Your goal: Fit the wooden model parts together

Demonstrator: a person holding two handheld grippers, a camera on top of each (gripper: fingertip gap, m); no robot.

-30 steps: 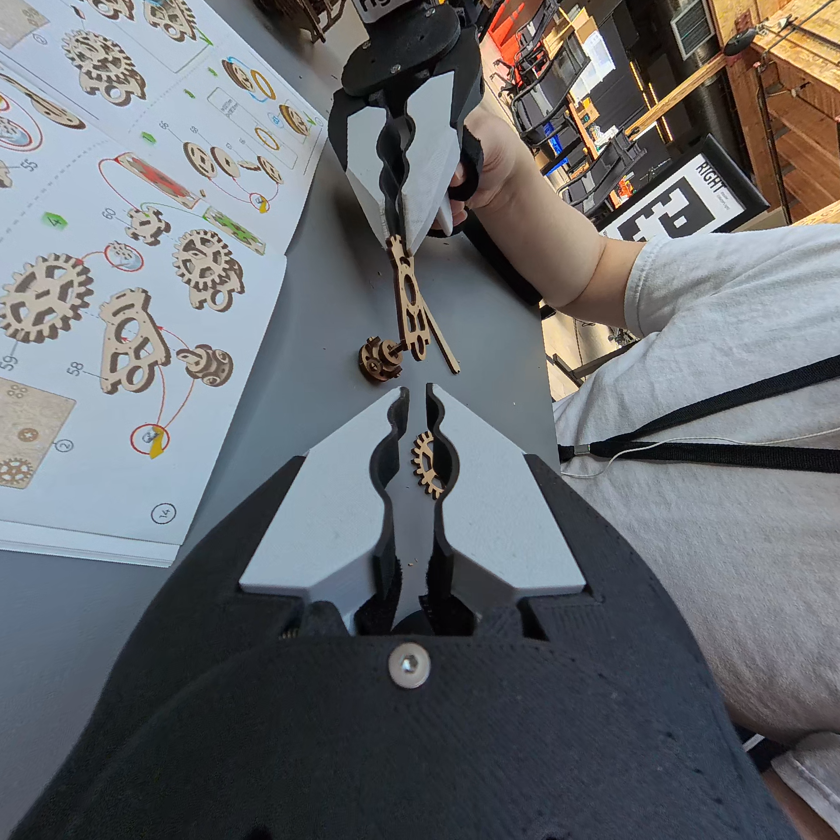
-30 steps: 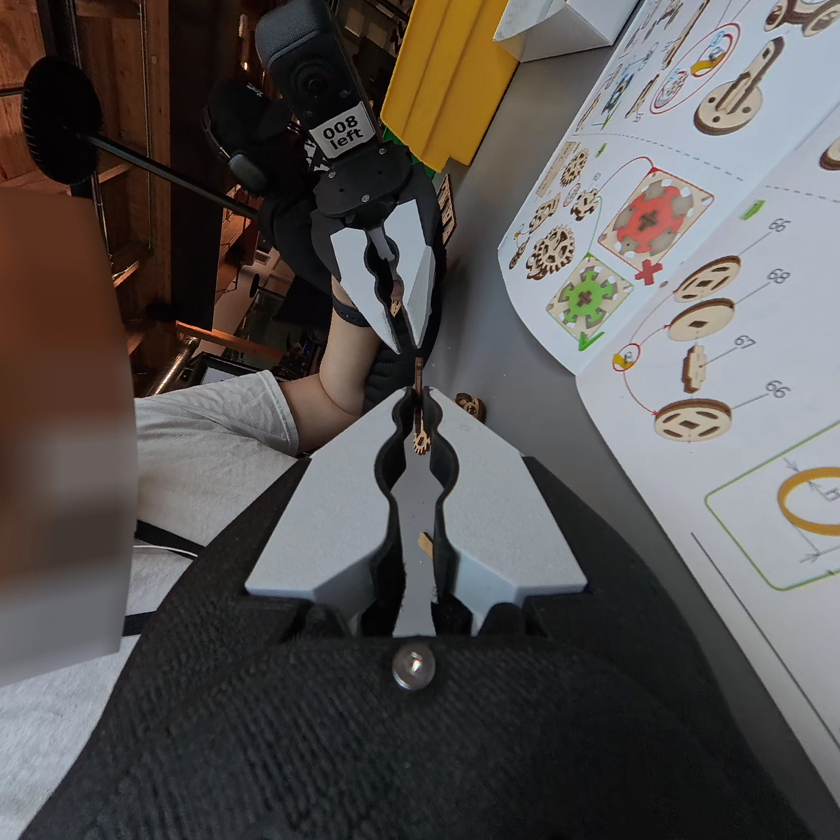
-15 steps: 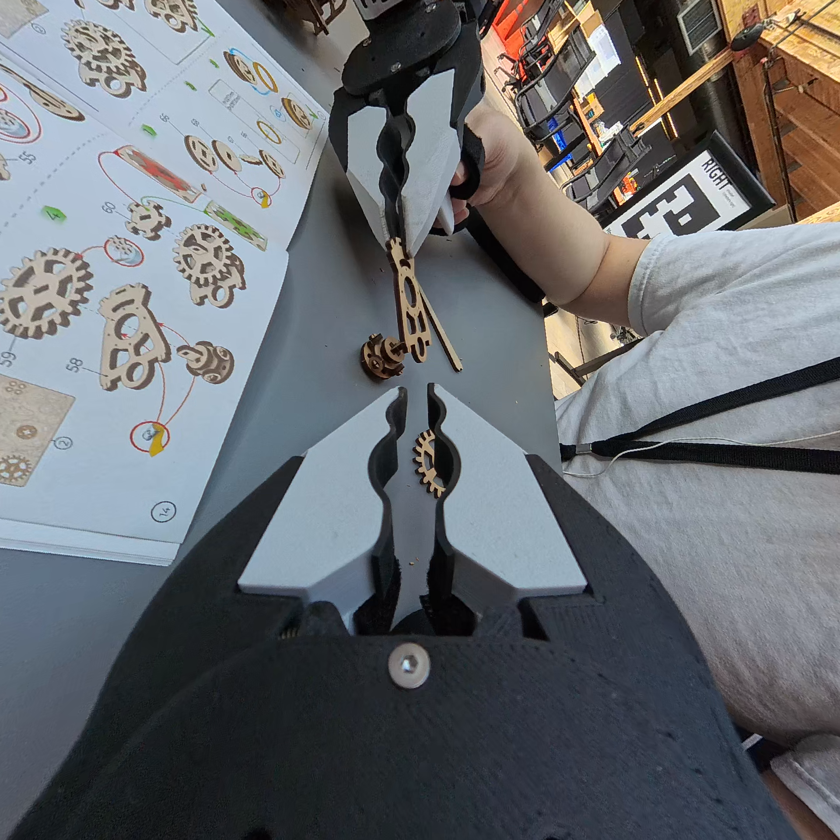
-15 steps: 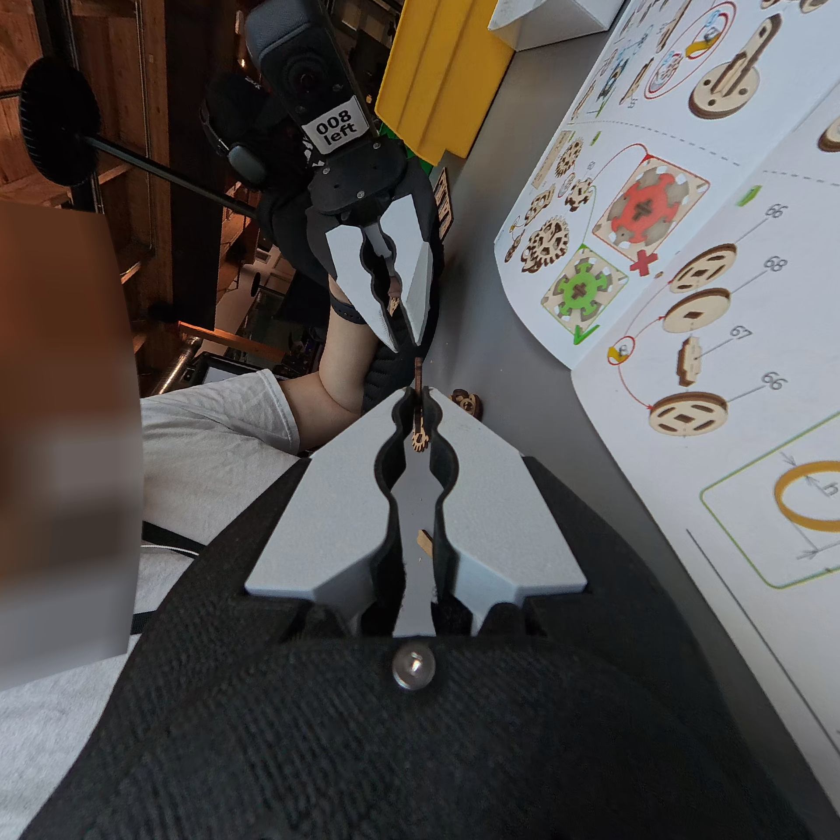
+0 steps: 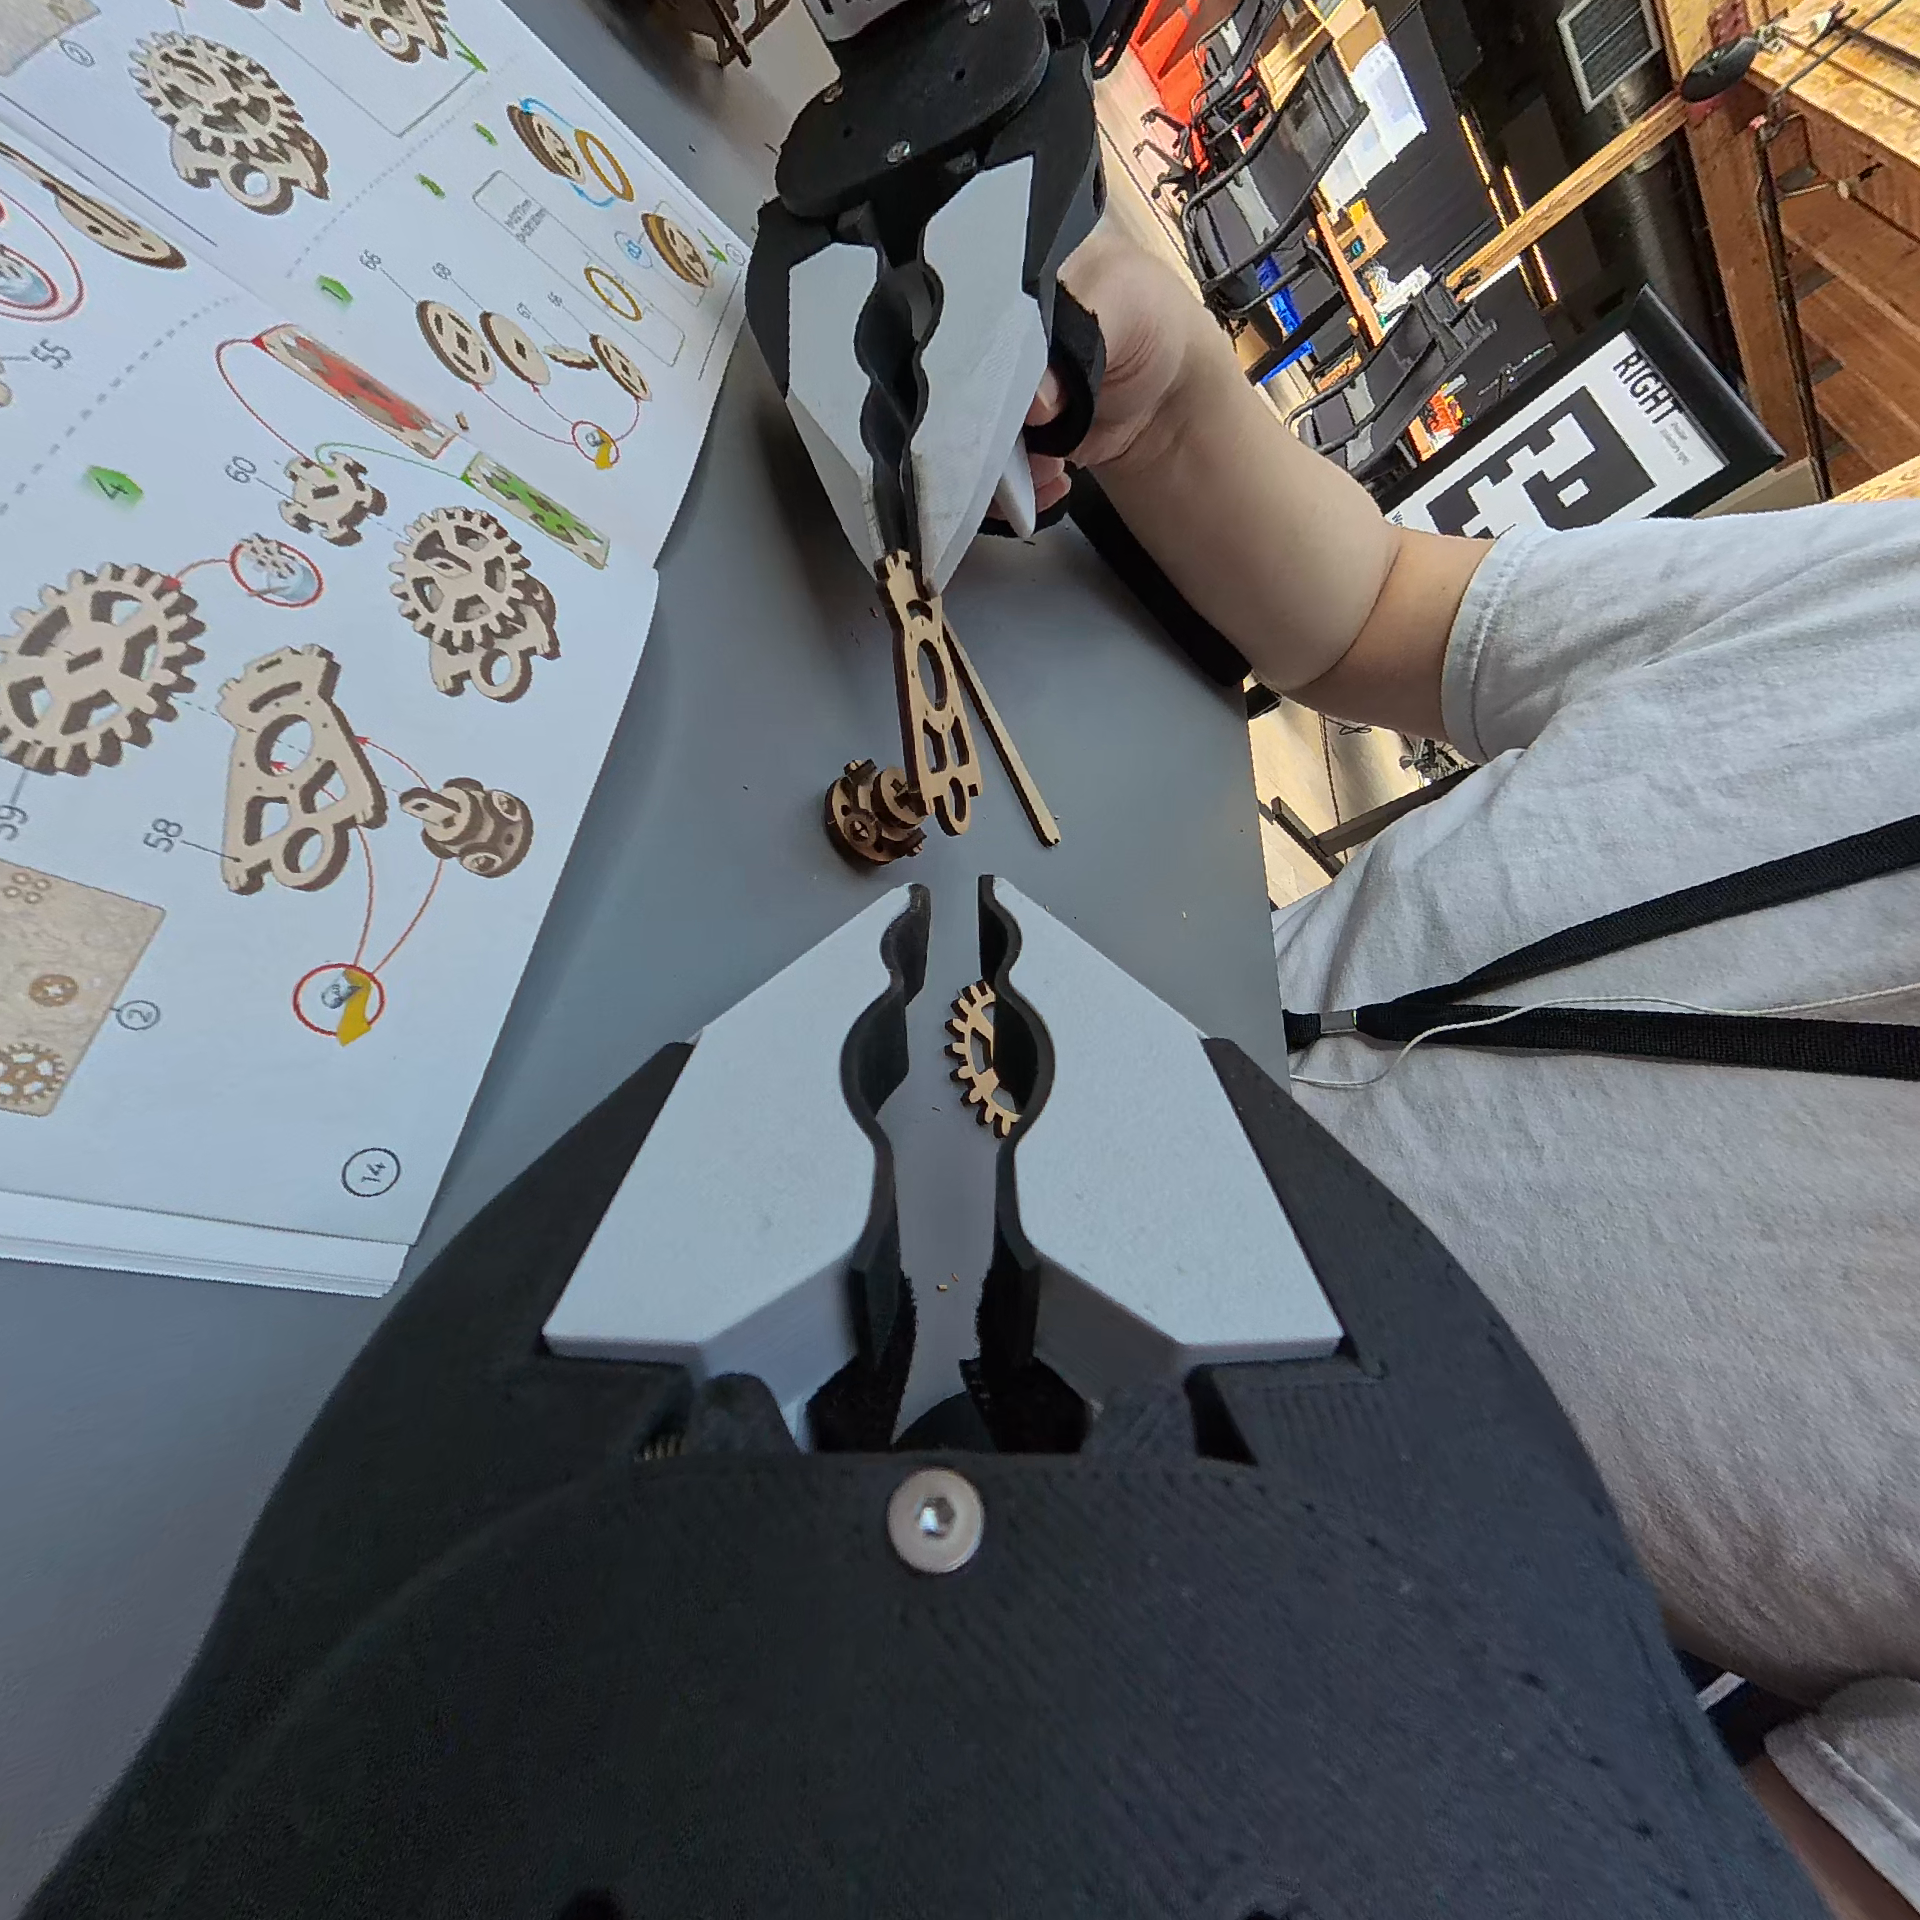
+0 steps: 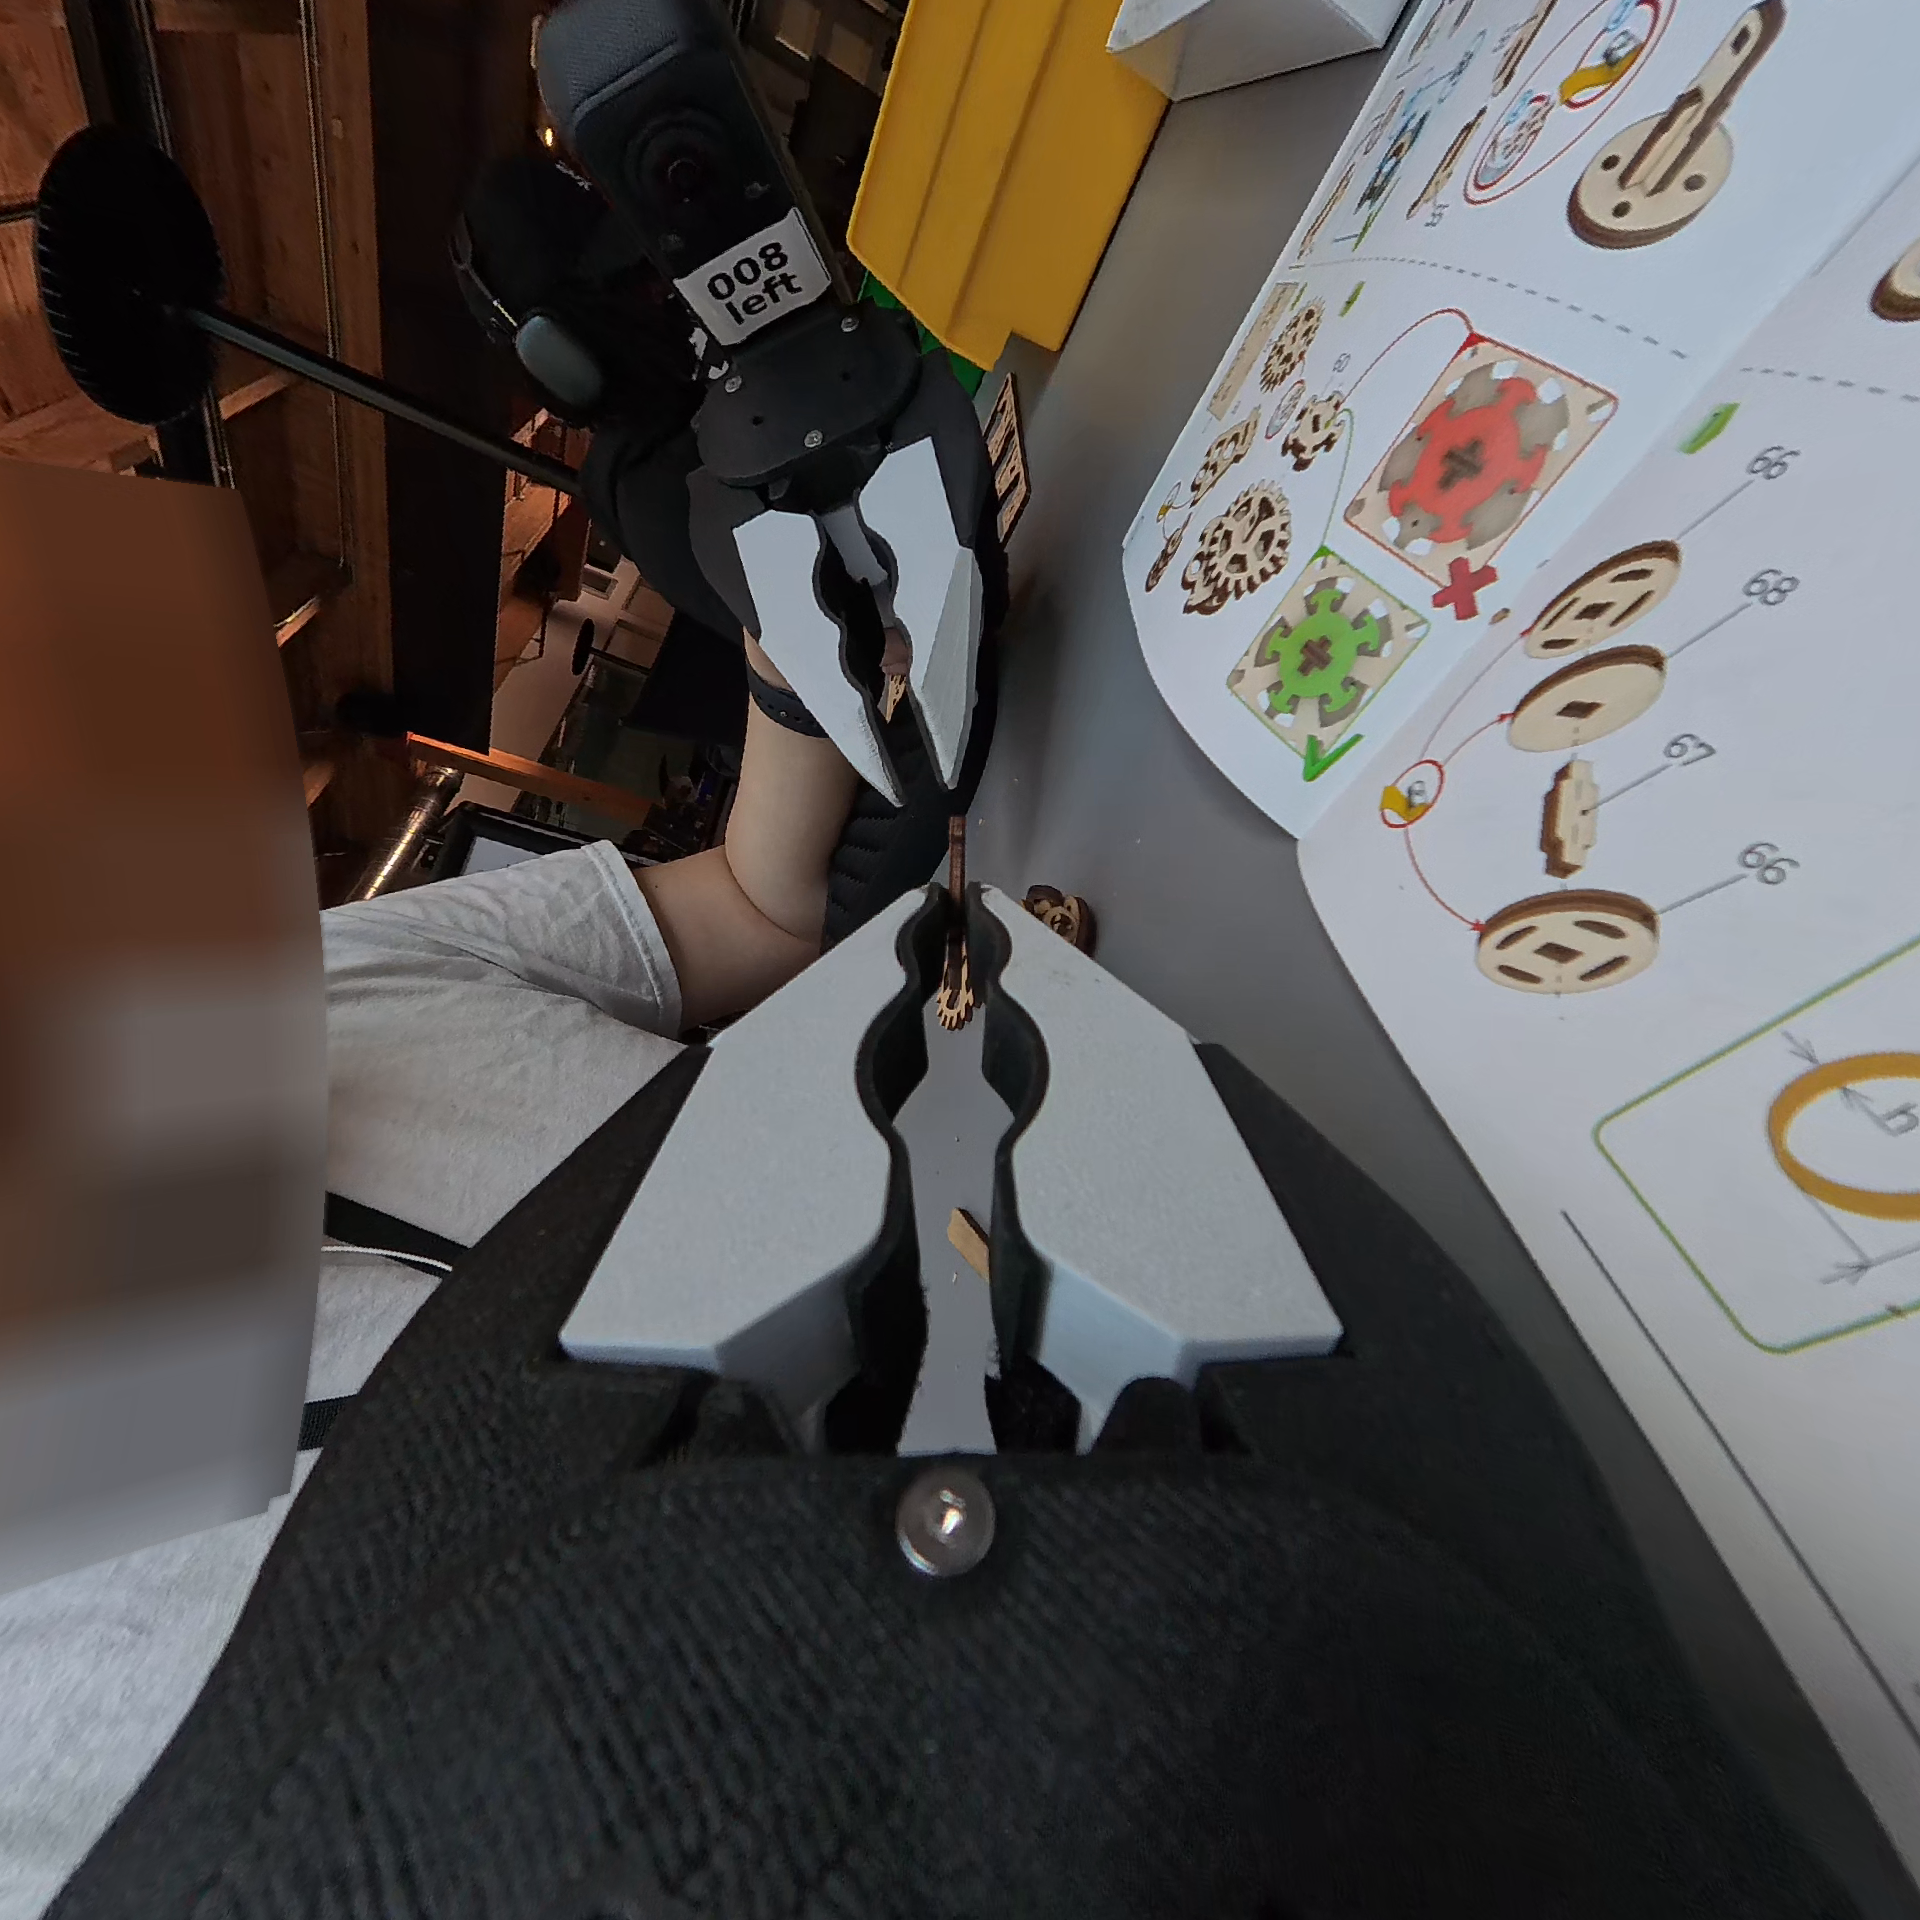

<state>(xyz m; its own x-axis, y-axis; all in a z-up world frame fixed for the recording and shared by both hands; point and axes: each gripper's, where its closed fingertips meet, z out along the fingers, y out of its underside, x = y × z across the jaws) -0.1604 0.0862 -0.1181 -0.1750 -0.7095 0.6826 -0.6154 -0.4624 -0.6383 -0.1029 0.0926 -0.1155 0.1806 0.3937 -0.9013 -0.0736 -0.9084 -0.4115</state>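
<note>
Ur right gripper (image 5: 902, 520) fingers clamp the wooden plate (image 5: 932, 707), left gripper (image 5: 951, 894) fingers slightly apart w/ gear (image 5: 977, 1060) loose inside; tilt = gear drops.

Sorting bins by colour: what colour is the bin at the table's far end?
Yellow bin, clearest in the right wrist view.

Left gripper (image 6: 923, 790) label (image 6: 764, 278); seemingly numbered booklet (image 5: 312, 644)

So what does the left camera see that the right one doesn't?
Only the left view: the plate face on, with its holes showing, and a black-and-white sign. Only the right view: a yellow bin, and the plate seen just as a thin edge. Both: the right gripper pinching the plate, the hub and the manual.
</note>
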